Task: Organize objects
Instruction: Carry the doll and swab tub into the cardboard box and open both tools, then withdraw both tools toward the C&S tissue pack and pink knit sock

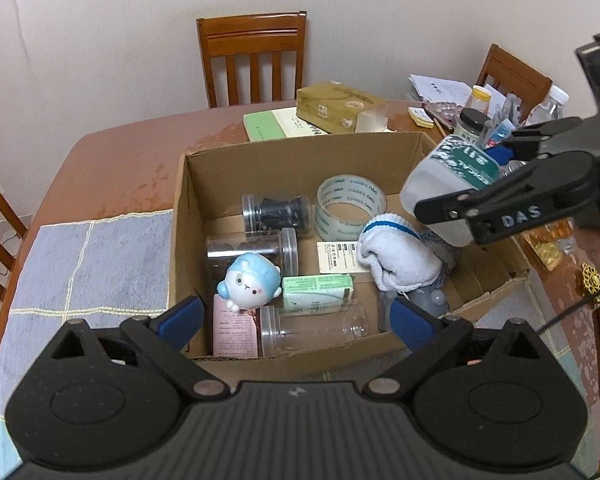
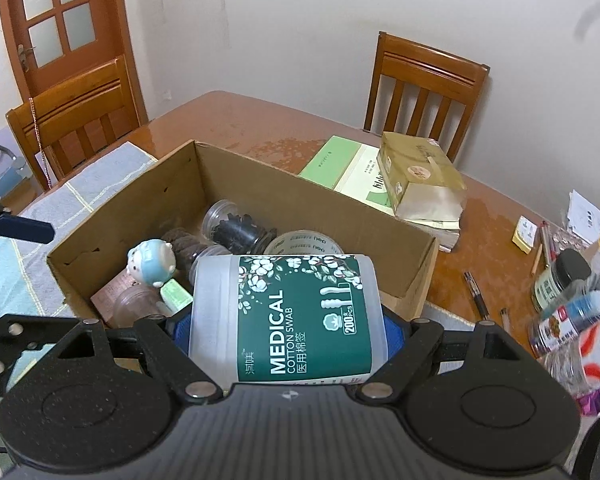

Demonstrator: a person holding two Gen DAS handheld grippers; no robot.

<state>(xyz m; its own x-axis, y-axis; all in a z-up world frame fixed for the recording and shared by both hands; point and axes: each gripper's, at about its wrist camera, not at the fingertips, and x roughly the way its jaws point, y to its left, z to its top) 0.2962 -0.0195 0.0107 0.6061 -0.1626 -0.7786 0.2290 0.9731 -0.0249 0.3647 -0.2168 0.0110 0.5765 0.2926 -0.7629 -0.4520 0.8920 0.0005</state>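
Over the right rim of the cardboard box [image 1: 284,152]: cotton swab tub [image 2: 296,312] held on its side, lid end forward, clear of the contents. Right gripper [image 2: 288,332] fingers pinching the tub across its body, blue pads against both sides. Left gripper [image 1: 296,320] fingers spread wide, holding nothing, hovering at the near wall of the box.

Step in hand, judged: lower tub into box. Best landing looks like the bare patch of floor toward the back, left of the tape roll [image 1: 350,206]; right side already taken by the white sock bundle [image 1: 396,256]. Bring low before releasing; round body likely to roll, so set against a wall or neighbour. Keep clear of the left fingers.

Count inside box: clear jars, 3 (two with dark contents, one apparently empty); tape roll, 1; blue-and-white figurine [image 1: 250,280], 1; green carton [image 1: 318,290], 1; sock bundle, 1; printed cards, 2. Some grey item under the sock, unidentified.

Surface [image 1: 132,152] beyond: more clutter at right, uncounted.
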